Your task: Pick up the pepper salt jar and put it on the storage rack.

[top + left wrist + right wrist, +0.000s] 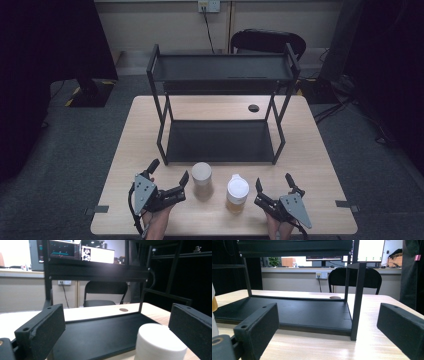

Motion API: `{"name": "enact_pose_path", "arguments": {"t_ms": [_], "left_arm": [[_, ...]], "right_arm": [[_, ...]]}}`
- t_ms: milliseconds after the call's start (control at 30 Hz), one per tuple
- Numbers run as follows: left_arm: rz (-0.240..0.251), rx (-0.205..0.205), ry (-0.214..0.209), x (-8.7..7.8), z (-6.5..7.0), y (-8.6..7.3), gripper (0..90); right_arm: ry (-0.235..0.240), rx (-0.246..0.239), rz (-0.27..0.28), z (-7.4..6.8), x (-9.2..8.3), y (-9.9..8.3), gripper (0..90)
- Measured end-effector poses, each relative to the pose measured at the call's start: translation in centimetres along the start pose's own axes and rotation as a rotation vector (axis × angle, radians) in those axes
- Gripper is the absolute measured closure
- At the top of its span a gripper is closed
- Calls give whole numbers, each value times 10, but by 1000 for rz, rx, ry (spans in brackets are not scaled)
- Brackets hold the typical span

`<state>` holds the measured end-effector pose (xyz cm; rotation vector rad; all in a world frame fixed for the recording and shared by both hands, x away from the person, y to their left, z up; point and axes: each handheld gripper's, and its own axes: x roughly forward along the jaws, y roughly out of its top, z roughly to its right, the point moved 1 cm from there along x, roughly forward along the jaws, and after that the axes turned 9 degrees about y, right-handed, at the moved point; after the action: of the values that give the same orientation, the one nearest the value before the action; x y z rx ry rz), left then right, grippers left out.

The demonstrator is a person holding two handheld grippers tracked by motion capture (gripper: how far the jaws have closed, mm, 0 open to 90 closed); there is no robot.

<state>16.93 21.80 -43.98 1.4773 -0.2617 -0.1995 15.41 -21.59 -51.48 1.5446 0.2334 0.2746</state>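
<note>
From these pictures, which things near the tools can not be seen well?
- Left jar: in the left gripper view the bottom edge cuts it off; contents unclear.
- Right jar: in the right gripper view the left edge leaves a sliver.
- Person's hands: in the high view, cut by the bottom edge.
- Top shelf: far, dark, surface unclear.

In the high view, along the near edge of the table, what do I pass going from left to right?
Left gripper → jar with the grey lid → bottle with the white cap → right gripper. Both grippers have their jaws apart and hold nothing.
</note>
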Motion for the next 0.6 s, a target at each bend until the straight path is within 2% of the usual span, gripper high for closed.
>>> {"name": "enact_pose_path", "arguments": {"t_ms": [133,333,467,600], "left_arm": [[12,-3,-36,2,4,6,1],[24,16,-81,4,12,13,0],[22,31,-119,7,16,10,0],[10,32,-138,10,19,5,0]], "right_arm": [[0,0,0,0,0,0,28],[0,0,0,0,0,0,27],[2,0,0,0,0,0,24],[2,0,0,0,0,0,24]]}}
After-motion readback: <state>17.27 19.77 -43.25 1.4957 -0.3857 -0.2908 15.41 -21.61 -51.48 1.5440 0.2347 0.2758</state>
